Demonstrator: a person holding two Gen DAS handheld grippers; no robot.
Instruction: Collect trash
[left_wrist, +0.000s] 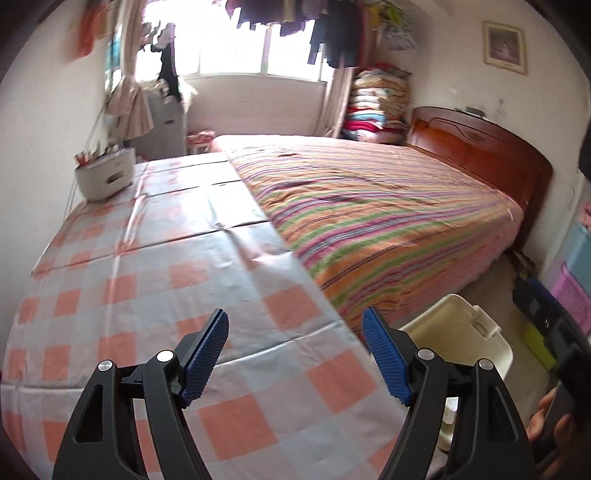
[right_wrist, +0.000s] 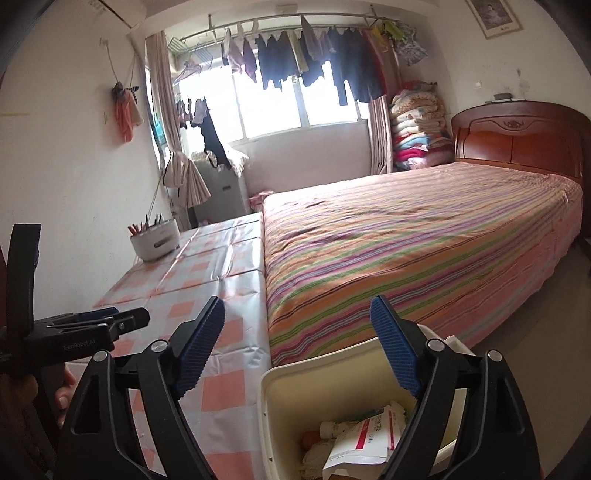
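A cream plastic trash bin (right_wrist: 284, 402) stands on the floor between the table and the bed. It holds crumpled tissue and a white and red paper package (right_wrist: 364, 439). My right gripper (right_wrist: 297, 352) is open and empty above the bin's rim. My left gripper (left_wrist: 295, 354) is open and empty over the checked tablecloth (left_wrist: 147, 295), at the table's right edge; the bin (left_wrist: 458, 332) shows to its right. In the right wrist view the left gripper (right_wrist: 110, 321) appears at the far left over the table.
A white round holder with pens (right_wrist: 155, 242) stands at the far end of the table by the wall. A bed with a striped sheet (right_wrist: 406, 240) runs along the table's right side. Storage boxes (left_wrist: 569, 280) line the right wall.
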